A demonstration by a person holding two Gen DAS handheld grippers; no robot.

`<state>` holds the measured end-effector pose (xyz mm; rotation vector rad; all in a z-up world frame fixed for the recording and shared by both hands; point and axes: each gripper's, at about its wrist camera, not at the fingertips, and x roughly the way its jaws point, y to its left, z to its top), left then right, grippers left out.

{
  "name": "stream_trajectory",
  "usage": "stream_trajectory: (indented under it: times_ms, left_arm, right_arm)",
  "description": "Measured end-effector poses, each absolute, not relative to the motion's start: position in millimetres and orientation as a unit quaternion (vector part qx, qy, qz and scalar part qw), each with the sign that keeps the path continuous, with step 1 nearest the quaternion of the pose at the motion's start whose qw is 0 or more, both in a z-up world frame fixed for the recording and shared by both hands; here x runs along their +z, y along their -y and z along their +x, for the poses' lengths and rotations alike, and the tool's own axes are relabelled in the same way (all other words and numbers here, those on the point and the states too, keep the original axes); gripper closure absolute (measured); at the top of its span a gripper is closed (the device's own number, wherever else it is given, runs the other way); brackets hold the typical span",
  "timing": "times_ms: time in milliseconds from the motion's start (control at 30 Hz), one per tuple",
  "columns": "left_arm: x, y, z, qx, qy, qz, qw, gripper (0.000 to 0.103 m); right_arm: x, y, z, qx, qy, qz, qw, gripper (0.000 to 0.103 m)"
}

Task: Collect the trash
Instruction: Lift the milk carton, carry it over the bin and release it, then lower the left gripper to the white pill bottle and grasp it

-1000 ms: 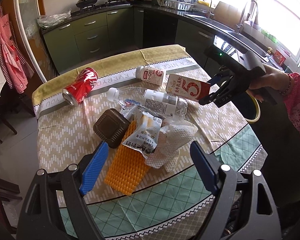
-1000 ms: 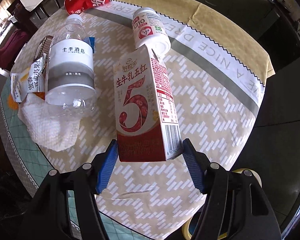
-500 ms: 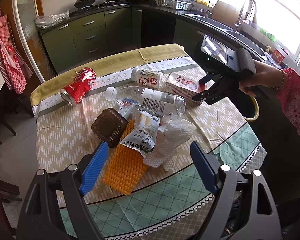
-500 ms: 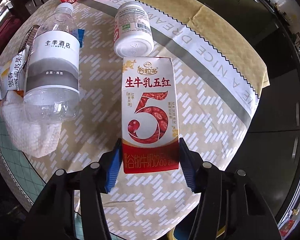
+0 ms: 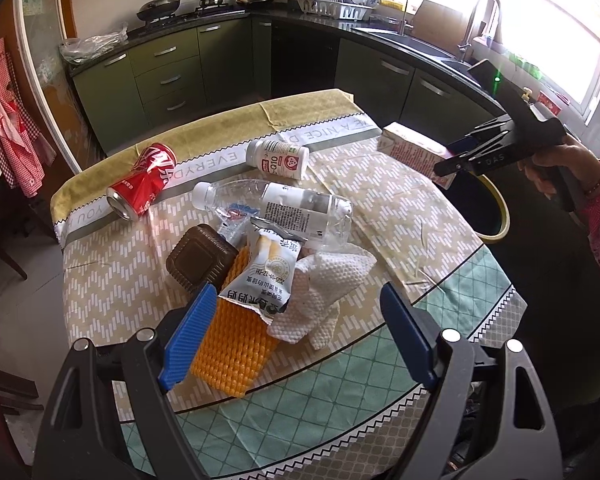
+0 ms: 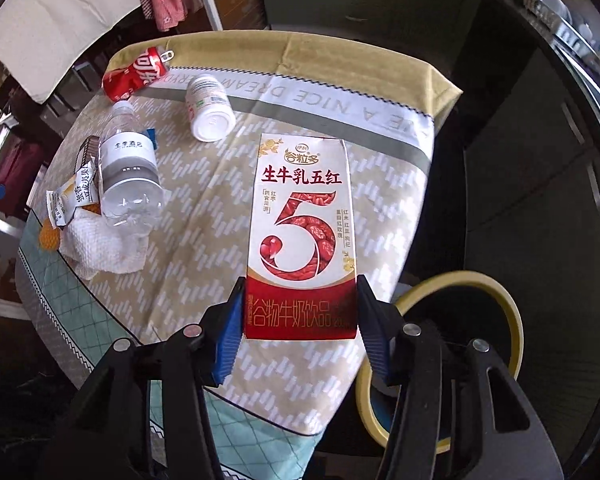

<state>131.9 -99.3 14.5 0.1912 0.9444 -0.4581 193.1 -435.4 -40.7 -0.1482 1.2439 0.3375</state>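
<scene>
A red-and-white milk carton (image 6: 302, 232) with a large "5" hangs above the table's right edge, clamped at its base by my right gripper (image 6: 300, 300); in the left wrist view the carton (image 5: 410, 148) sticks out of that gripper (image 5: 456, 160), which a hand holds. My left gripper (image 5: 298, 300) stands open over the pile at the table's near side: snack wrapper (image 5: 264, 276), white paper towel (image 5: 328, 280), orange foam net (image 5: 232, 348), brown square lid (image 5: 200, 260). A clear plastic bottle (image 5: 284, 208), a small white bottle (image 5: 278, 159) and a red cola can (image 5: 142, 182) lie farther back.
A dark bin with a yellow rim (image 6: 460, 280) stands on the floor beside the table's right edge, just under the right gripper. The round table (image 5: 440, 320) carries a patterned cloth. Green kitchen cabinets (image 5: 164, 76) and a counter line the back and right.
The right gripper's jaws drew in onto the carton's base, then lifted it off the table and carried it right, to the table's edge by the bin. My left gripper stayed put.
</scene>
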Motion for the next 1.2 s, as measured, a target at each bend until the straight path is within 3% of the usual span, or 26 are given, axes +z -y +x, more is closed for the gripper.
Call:
stream_trajectory:
  times_ms: [200,567,633,667,933,1200]
  left_arm:
    - [17,114,131,-0.228,-0.446,0.101,0.86,0.024]
    - [19,140,135,-0.228,-0.45,0.123,0.854,0.023]
    - [18,141,137,-0.225,-0.452,0.126,0.854,0.023]
    - [18,142,138,-0.223,-0.453,0.127,0.854,0.023]
    - [12,147,160,-0.215,-0.461,0.131,0.851,0.019]
    - [16,175,225,-0.213,-0.454,0.176,0.847,0.008]
  right_arm:
    - [-55,525,167,0.063,-0.586,-0.027,0.807,0.051]
    - [-131,628,151,-0.022,-0.617,0.033,0.786,0.05]
    - [-141,635,154,-0.03,-0.623,0.037,0.781,0.041]
    - [-143,638,154,-0.036,-0.619,0.037,0.784,0.032]
    - [-128,631,143,-0.02,-0.6,0.049,0.799,0.031]
    - [-104,600,141,0.0,-0.584,0.036,0.811,0.027]
